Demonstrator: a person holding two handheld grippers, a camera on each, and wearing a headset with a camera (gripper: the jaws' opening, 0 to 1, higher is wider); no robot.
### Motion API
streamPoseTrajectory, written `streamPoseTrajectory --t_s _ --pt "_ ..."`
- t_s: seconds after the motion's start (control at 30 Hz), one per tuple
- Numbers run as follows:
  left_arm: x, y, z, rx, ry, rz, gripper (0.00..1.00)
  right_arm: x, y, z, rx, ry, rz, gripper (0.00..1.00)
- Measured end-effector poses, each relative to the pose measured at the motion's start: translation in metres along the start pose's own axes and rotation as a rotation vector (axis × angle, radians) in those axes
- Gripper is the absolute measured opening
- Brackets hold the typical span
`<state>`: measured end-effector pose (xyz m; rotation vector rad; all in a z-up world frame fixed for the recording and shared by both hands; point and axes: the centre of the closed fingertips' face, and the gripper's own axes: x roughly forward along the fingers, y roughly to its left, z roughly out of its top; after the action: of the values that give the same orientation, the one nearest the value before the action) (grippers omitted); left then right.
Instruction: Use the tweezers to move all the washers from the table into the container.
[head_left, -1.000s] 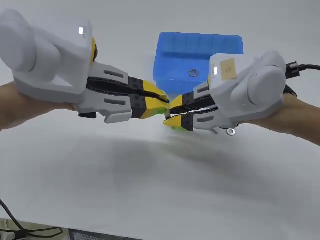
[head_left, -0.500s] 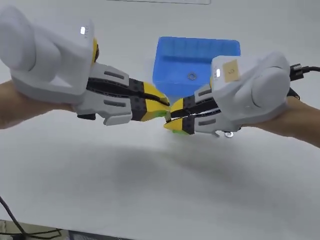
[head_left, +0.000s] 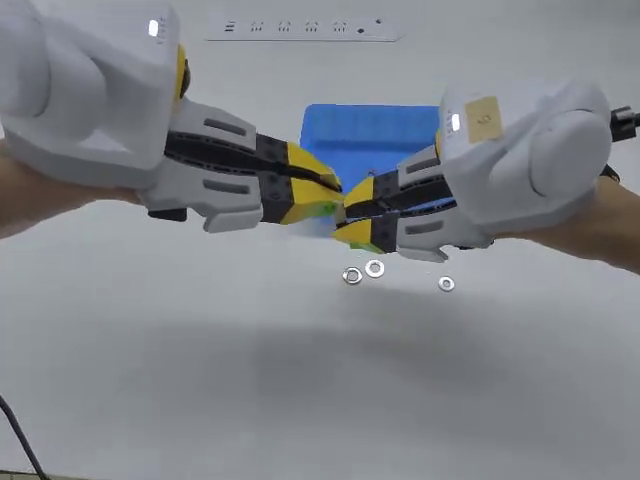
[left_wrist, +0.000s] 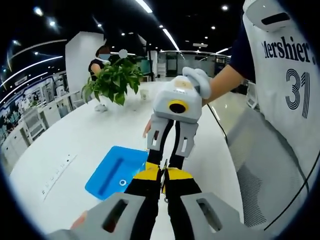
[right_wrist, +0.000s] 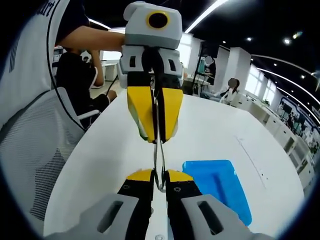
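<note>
Head view: your left tongs (head_left: 332, 198) and right tongs (head_left: 348, 218) meet mid-frame, three washers (head_left: 374, 268) on the counter (head_left: 200, 380) just below. Left gripper view: container (left_wrist: 107, 175) lower left. Right gripper view: both clamp the tweezers (right_wrist: 158, 155). Washers seem thin, slick; pinch an edge.

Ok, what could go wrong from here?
1. The tweezers are pinched at once in the tongs of the left gripper and the right gripper, tip to tip. If one lets go badly, they may twist or fall.
2. Three washers lie on the table just below, so dropped tweezers could scatter them.
3. The washers lie flat, so the tweezers may slide off them.
</note>
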<state>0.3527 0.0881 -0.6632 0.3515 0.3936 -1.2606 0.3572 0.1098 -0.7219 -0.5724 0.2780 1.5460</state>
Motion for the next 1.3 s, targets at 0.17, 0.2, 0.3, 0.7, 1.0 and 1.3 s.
streamPoseTrajectory --t_s 0.17,0.2,0.3,0.7,1.0,1.3 --pt "0.002 0.013 0.015 0.036 -0.013 0.005 0.07 -0.007 -0.02 0.001 -0.016 -0.006 -0.038 0.1" --pt "0.003 0.017 0.015 0.04 -0.014 0.006 0.07 -0.008 -0.025 0.001 -0.019 -0.004 -0.046 0.1" --pt "0.006 0.031 0.014 0.055 -0.01 0.014 0.07 -0.008 -0.035 0.001 -0.023 0.003 -0.056 0.1" --pt "0.024 0.079 -0.009 0.019 -0.012 0.035 0.07 0.016 -0.086 -0.029 0.013 0.033 -0.084 0.1" --pt "0.043 0.087 -0.037 -0.021 0.02 -0.003 0.07 0.036 -0.086 -0.059 0.06 0.073 -0.046 0.1" --pt "0.048 0.093 -0.046 -0.046 0.03 -0.006 0.07 0.041 -0.087 -0.066 0.081 0.075 -0.04 0.1"
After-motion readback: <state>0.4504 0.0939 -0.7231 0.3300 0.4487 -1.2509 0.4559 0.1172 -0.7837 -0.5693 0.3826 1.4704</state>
